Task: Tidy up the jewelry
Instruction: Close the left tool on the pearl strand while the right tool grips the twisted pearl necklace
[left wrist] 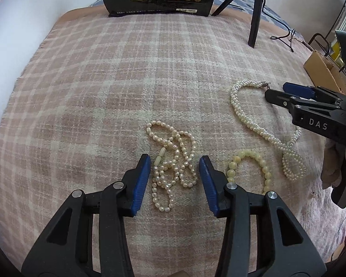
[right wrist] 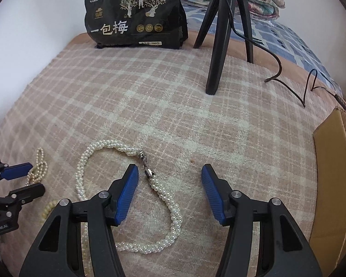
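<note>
A tangled thin pearl necklace lies on the pink plaid blanket, between the blue pads of my open left gripper. A yellowish bead bracelet lies just right of it. A thick twisted pearl rope necklace with a metal clasp lies further right; it also shows in the right wrist view. My right gripper is open and empty above that rope, its clasp just inside the left pad. It also shows in the left wrist view.
A black snack bag stands at the blanket's far edge. A black tripod with a trailing cable stands beside it. A cardboard box sits at the right edge. Folded quilts lie behind.
</note>
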`<state>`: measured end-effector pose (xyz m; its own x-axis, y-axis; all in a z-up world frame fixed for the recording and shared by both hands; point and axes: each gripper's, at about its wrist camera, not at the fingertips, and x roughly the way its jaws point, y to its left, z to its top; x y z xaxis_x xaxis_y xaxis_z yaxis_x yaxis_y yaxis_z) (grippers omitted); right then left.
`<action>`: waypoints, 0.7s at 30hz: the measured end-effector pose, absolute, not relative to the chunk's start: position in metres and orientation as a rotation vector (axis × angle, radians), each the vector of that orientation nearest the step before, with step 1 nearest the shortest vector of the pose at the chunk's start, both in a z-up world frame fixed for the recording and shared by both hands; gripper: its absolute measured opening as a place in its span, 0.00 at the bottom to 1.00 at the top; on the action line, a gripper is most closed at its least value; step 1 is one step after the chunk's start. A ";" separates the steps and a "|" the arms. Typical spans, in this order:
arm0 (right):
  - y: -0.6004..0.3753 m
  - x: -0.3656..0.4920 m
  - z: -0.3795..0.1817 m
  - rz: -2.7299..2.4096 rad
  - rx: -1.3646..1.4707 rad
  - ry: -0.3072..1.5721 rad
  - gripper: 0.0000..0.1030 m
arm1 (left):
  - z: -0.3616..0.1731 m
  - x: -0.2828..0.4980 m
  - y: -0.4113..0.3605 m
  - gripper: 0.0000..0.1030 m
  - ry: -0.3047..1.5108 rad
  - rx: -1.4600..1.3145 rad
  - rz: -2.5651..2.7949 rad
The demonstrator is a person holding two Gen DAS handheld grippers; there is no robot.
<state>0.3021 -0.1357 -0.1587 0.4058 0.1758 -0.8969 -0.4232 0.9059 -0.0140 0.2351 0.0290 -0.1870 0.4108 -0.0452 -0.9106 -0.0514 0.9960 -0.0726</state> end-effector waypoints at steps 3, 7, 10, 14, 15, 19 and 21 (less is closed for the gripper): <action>-0.131 0.298 -0.161 0.391 -0.306 1.080 0.49 | -0.188 0.235 0.030 0.34 1.138 -0.076 0.018; -0.134 0.297 -0.160 0.426 -0.284 1.082 0.34 | -0.188 0.235 0.038 0.16 1.136 -0.088 0.034; -0.139 0.295 -0.159 0.446 -0.268 1.087 0.15 | -0.187 0.235 0.043 0.07 1.134 -0.099 0.047; -0.141 0.291 -0.157 0.458 -0.253 1.090 0.07 | -0.186 0.235 0.044 0.06 1.131 -0.105 0.046; -0.142 0.290 -0.156 0.459 -0.251 1.090 0.07 | -0.185 0.235 0.045 0.05 1.130 -0.108 0.046; -0.141 0.285 -0.150 0.457 -0.248 1.079 0.07 | -0.177 0.232 0.052 0.05 1.109 -0.134 0.055; -0.141 0.284 -0.143 0.457 -0.240 1.065 0.07 | -0.169 0.231 0.056 0.05 1.086 -0.145 0.062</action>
<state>0.2840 -0.1412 -0.1432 0.4037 0.2440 -0.8817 -0.4707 0.8818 0.0285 0.2306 0.0559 -0.1686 0.4653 -0.0214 -0.8849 -0.1213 0.9887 -0.0877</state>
